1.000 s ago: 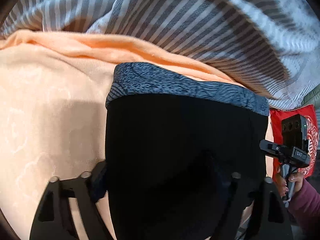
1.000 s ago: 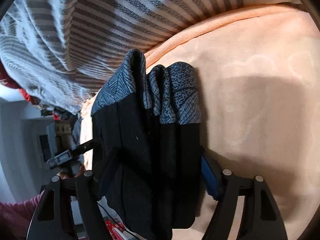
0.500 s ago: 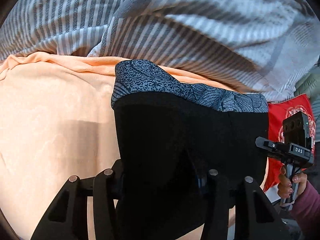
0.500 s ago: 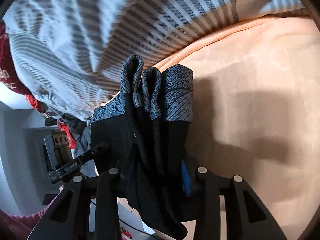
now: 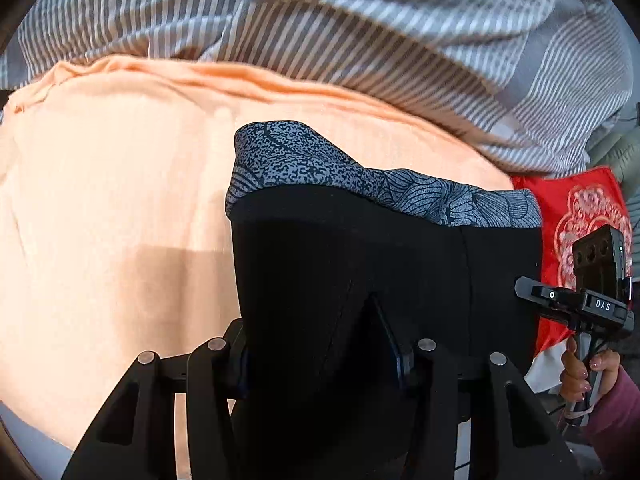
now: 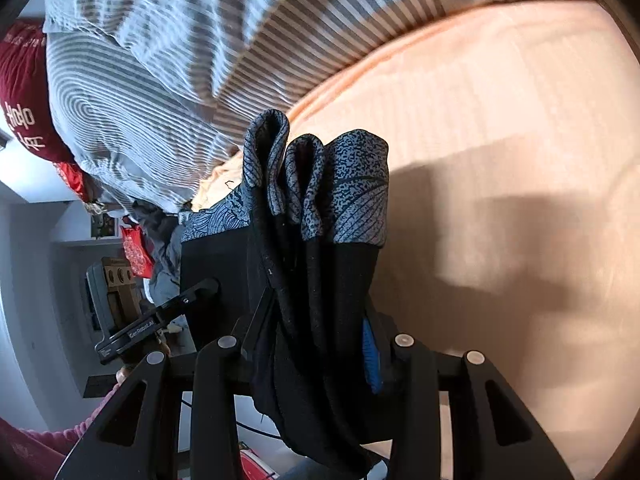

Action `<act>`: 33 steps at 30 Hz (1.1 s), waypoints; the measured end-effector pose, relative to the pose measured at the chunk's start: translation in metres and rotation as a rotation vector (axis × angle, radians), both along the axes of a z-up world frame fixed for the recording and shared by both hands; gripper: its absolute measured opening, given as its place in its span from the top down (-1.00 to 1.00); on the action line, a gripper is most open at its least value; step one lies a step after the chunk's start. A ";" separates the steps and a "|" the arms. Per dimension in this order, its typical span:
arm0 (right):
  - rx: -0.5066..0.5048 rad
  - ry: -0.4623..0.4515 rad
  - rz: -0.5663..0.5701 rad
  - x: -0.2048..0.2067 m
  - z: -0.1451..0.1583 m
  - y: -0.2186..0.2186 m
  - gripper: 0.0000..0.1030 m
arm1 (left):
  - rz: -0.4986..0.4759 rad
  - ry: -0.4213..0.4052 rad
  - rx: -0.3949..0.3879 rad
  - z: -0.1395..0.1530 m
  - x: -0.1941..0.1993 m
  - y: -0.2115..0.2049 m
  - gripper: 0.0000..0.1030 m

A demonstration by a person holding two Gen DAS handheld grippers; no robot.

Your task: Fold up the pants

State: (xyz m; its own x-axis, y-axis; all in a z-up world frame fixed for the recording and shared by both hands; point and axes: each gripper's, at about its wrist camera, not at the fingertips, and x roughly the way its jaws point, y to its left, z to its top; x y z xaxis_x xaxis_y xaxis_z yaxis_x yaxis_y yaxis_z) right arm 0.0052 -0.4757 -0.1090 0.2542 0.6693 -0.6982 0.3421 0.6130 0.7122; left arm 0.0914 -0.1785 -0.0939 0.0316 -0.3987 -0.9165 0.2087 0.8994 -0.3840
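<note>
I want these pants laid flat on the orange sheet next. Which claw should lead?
Probably the left claw: the pants spread wide from its grip over the orange sheet. The right claw holds bunched layers edge-on.

Black pants (image 5: 360, 264) with grey-patterned waistband (image 5: 360, 180); peach sheet (image 5: 120, 200); grey-striped blanket (image 5: 360, 32).

left tongs (image 5: 320, 356) clamp black pants (image 5: 360, 272) | above peach blanket (image 5: 120, 200) | right tongs (image 5: 520, 286) at pants' edge
</note>
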 end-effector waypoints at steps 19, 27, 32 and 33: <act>-0.252 0.060 -0.040 -0.027 -0.024 0.017 -0.05 | 0.025 -0.062 0.129 -0.029 -0.022 0.018 -0.44; -0.445 0.090 -0.044 -0.042 0.007 0.022 -0.07 | 0.018 -0.107 0.194 -0.003 -0.038 0.030 -0.44; -0.495 0.082 -0.068 -0.065 0.030 0.030 0.25 | -0.012 -0.104 0.230 0.007 -0.059 0.031 -0.44; -0.504 0.085 -0.070 -0.072 0.035 0.035 0.26 | -0.019 -0.103 0.238 0.008 -0.063 0.030 -0.44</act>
State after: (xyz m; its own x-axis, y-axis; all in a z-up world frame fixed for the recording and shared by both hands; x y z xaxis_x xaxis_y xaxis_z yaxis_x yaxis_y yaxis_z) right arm -0.0665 -0.4412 -0.0738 0.2146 0.2279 -0.9497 0.4389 0.8462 0.3023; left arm 0.0280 -0.1485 -0.0856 0.1241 -0.1741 -0.9769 0.2536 0.9574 -0.1384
